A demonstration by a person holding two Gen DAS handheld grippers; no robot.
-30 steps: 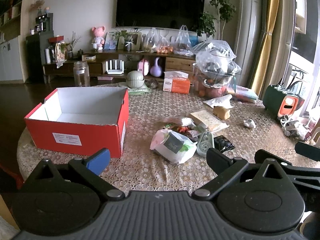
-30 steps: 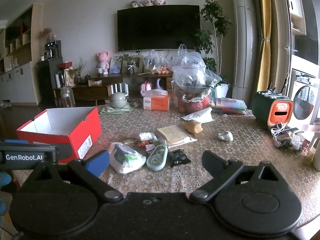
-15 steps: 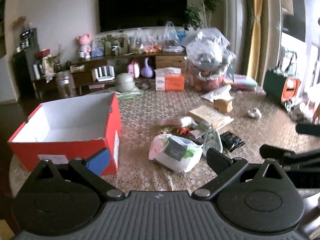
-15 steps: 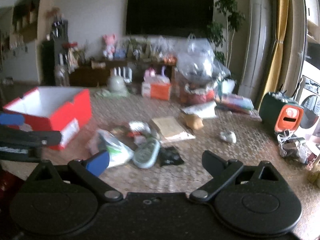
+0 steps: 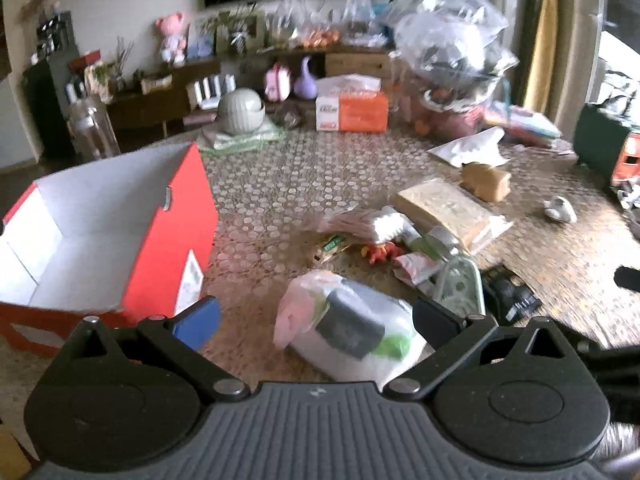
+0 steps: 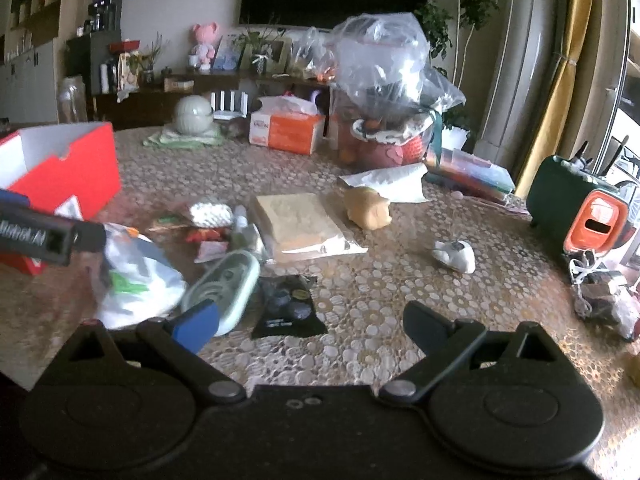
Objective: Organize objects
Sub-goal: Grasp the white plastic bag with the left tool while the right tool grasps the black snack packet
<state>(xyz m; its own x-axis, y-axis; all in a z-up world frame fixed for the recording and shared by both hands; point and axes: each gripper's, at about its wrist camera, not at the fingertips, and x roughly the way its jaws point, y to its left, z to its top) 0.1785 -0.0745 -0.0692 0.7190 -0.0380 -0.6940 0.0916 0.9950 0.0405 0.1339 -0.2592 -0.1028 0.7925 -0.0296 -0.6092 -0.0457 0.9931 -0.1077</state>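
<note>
Both grippers: the left gripper [image 5: 316,318] and the right gripper [image 6: 308,322] had come forward and lower over the table [image 5: 280,184] compared with one second before; both had their jaws wide apart and carried nothing.
Left gripper position: its two fingers now framed the white plastic bag with a grey and green packet inside [image 5: 352,332], which looked much larger than a second earlier. I could not tell if a finger touched it already.
Right gripper position: it was near the pale green oval case [image 6: 222,284] and the small black sachet [image 6: 288,308], which lay just beside each other on the table.
Red cardboard box: the open red cardboard box with white inside [image 5: 104,232] stood at the left of the pile, apart from the bag, and nothing was visible in the part of it that showed.
Other loose things: a flat beige packet in clear wrap [image 6: 298,222], a small tan figurine [image 6: 368,208] and a small white figurine [image 6: 454,256] lay further back, untouched.
Meaning for the task: the approach seemed almost finished and no object was sorted yet. I judge that the bag was the first target, probably for the box.
Risk: the bag looked soft and slippery, so a grip on loose plastic only could slip.
</note>
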